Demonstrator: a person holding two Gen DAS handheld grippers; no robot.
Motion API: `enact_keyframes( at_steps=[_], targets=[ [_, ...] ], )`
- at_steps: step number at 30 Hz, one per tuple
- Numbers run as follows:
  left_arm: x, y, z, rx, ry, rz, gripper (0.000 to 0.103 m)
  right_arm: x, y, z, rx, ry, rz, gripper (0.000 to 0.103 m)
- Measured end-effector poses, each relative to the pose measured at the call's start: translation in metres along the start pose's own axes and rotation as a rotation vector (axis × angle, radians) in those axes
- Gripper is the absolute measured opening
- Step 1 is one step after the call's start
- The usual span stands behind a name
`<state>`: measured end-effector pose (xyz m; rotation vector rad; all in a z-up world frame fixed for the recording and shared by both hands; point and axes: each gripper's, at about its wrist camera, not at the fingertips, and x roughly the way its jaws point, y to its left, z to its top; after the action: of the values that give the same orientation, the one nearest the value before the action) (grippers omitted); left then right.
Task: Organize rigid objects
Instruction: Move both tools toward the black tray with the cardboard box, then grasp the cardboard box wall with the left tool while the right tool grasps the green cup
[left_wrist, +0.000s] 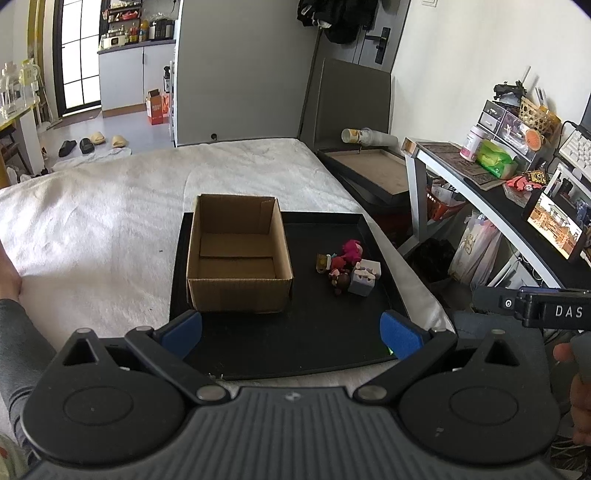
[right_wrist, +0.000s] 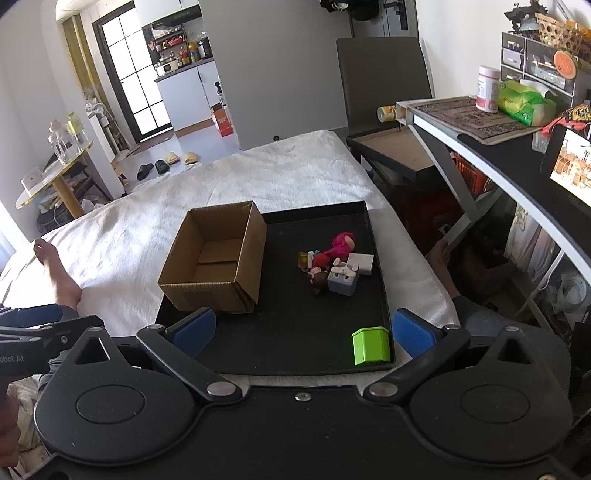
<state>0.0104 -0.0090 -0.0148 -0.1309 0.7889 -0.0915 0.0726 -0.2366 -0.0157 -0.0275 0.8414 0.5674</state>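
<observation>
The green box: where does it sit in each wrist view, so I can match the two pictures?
Left wrist view: not visible as a box; only a green glint beside the right finger pad.
Right wrist view: green box in the near right corner of the black tray.
Shared landmark: the cardboard box on the tray's left side.

Plain brown corrugated cardboard box, unprinted inside and out, on a matte black rectangular tray. Tray sits on a white fuzzy bedspread. Toy cluster: magenta-pink plush figure, red small figure, dark brown small figure, grey-blue cube toy with a white face print, plain white small block, yellowish small tin. Lime green hexagonal plastic box, solid colour. Both grippers, left and right, are black with bright blue pads. Left gripper's grip is grey, ribbed.
</observation>
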Motion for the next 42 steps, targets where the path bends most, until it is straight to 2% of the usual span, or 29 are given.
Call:
enact_keyframes(
  at_steps=[9, 18, 34, 42],
  targets=[
    [0.020, 0.006, 0.002, -0.033, -0.007, -0.012, 0.102, 0.019, -0.011, -0.004, 0.012, 0.029, 0.012, 0.103],
    [0.055, 0.015, 0.001, -0.079, 0.035, -0.005, 0.102, 0.039, -0.024, -0.009, 0.025, 0.048, 0.034, 0.103],
    [0.109, 0.037, 0.014, -0.189, 0.068, 0.045, 0.101, 0.074, -0.044, -0.005, 0.074, 0.106, 0.030, 0.103],
    [0.133, 0.056, 0.018, -0.250, 0.078, 0.088, 0.100, 0.098, -0.053, -0.002, 0.107, 0.158, 0.027, 0.095]
  ],
)
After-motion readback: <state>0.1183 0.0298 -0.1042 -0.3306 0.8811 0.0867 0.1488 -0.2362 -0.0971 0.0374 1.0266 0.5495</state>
